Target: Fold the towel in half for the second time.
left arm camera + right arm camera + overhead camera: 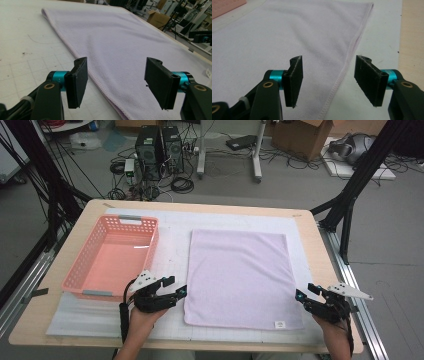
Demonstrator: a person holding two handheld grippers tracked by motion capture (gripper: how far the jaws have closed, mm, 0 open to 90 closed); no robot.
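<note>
Left gripper [175,296]: we hold it wide open, empty — at towel's [240,275] near-left edge
Right gripper [303,295]: ours too, agape, empty — near-right edge
Basket [80,270]: far left

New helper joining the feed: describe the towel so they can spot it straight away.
On the white gridded mat covering the wooden table, look right of the pink perforated basket. The towel is the pale lilac cloth lying flat and unfolded between the two open tools, with a small white label at its near right corner.

The right gripper [328,82] hangs low with its 2 black jaws spread wide. Between them runs the stitched edge of a lilac towel [287,35], flat on the white mat [374,45].
</note>
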